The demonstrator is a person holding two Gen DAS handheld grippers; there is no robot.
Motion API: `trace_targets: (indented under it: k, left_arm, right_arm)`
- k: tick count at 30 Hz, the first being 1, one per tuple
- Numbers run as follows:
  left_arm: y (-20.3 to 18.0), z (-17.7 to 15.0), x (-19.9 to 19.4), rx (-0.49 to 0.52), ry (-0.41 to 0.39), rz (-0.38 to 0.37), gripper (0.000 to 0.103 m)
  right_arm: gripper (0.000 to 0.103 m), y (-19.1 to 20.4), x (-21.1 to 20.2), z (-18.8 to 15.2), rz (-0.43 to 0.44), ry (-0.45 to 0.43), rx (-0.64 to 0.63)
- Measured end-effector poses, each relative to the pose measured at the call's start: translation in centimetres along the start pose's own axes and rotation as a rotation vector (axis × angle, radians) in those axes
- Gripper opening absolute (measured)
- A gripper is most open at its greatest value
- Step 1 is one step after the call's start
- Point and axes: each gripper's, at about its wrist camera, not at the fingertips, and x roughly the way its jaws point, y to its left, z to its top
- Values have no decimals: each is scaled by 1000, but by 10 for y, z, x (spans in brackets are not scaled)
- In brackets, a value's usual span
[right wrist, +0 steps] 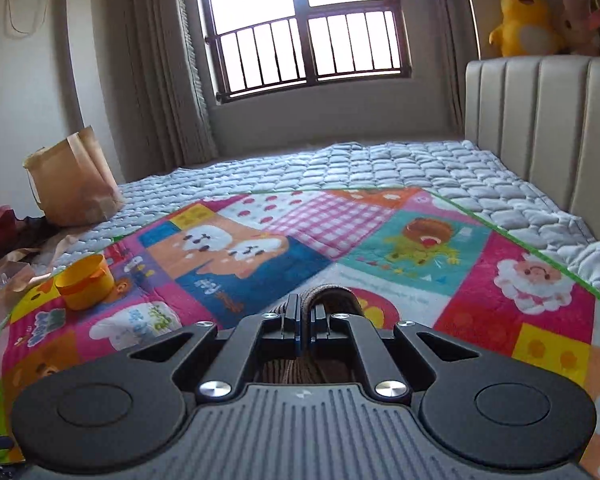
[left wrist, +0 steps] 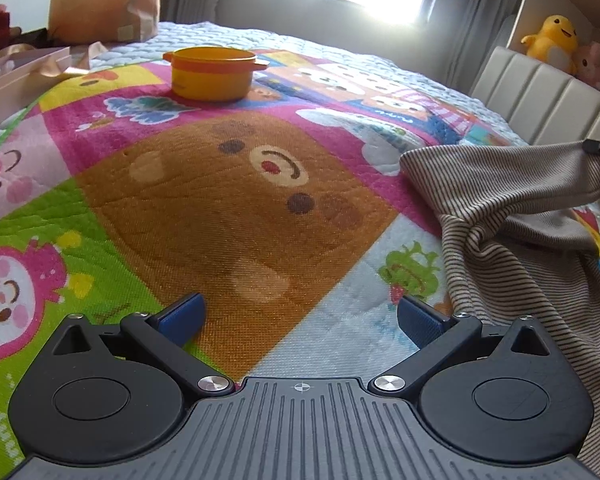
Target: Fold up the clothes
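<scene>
Right wrist view has the right gripper [right wrist: 305, 322] pinched tight on a bunched fold of the striped garment [right wrist: 332, 298], lifted over the cartoon play blanket [right wrist: 380, 248]. Left gripper [left wrist: 300, 316] is spread wide with nothing between its blue pads [left wrist: 184, 318], low above the bear patch [left wrist: 228, 200]. Garment drapes off to its right, yellow pot [left wrist: 214, 74] well beyond.

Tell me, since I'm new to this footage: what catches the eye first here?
The bright cartoon blanket spread over the bed, with a big brown bear face in the middle. An orange pot stands on its far part. At the right, a striped garment is lifted off the blanket, pinched in the shut right tongs, while the left tongs are open above the blanket.
</scene>
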Motion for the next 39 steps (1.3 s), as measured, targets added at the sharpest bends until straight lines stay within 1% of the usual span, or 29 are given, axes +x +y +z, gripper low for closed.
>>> trace_targets:
  k: [4,7,8,10,11,13,15,17,18,19,20,21,23,24,26,27,29,30,33,35,36,38,39]
  left_arm:
    - [-9,7,3,8,6,-19,103]
    - [-16,13,5,14,10,-34,103]
    - [-23,16,7,29,6,-47,103]
    - [-48,22,12,87,-12,-98,103]
    - [-61,25,15,117,-21,-126,103]
    - [-86,32,21,172,-43,-186,103]
    - [-113,38,29,226,-72,-248,103]
    - [-136,44,40,262,-100,-290,103]
    - [-145,47,46,273,-111,-306,103]
    - [-151,49,53,276,-115,-321,103]
    - [-156,52,61,276,-116,-335,103]
    - [-159,54,69,272,-114,-343,103]
    - [-161,56,87,254,-103,-343,103]
    - [-160,56,97,240,-86,-331,103]
    - [-154,52,117,214,-43,-302,103]
    - [-150,49,122,209,-37,-304,103]
    - [-143,42,126,208,-50,-327,103]
    - [-140,40,126,204,-55,-334,103]
    - [-140,37,126,208,-69,-330,103]
    - [-144,35,124,228,-80,-314,103]
    - [-145,34,123,237,-85,-306,103]
    - [-145,33,123,238,-88,-306,103]
    - [-145,33,123,237,-88,-307,103]
  right_arm:
    - [4,-13,-4,-42,-20,47,6]
    - [4,-26,6,-77,-45,110,14]
    - [4,-28,7,-90,-55,130,15]
    - [6,-27,1,-117,-85,157,-10]
    - [6,-33,0,-124,-94,150,-45]
    - [9,-39,-3,-134,-91,115,-107]
    - [12,-26,-20,-140,-88,108,-110]
    - [23,-13,-45,-144,-94,101,-108]
    - [33,-12,-58,-141,-99,83,-109]
    - [38,-6,-75,-142,-87,54,-108]
    - [39,-1,-93,-143,-73,26,-106]
    - [43,1,-103,-143,-49,4,-95]
    - [52,12,-119,-145,20,-12,-51]
    - [58,20,-115,-143,63,-1,-21]
    - [60,41,-114,-164,92,28,5]
    - [60,49,-108,-179,66,60,-9]
    - [60,65,-96,-210,16,122,-34]
    - [65,69,-103,-220,12,122,-29]
    - [67,78,-124,-249,-1,124,-14]
    - [68,74,-127,-256,-2,119,-19]
    - [68,62,-114,-253,-5,117,-23]
    - [68,61,-115,-255,-13,114,-32]
    - [68,70,-125,-262,-15,113,-32]
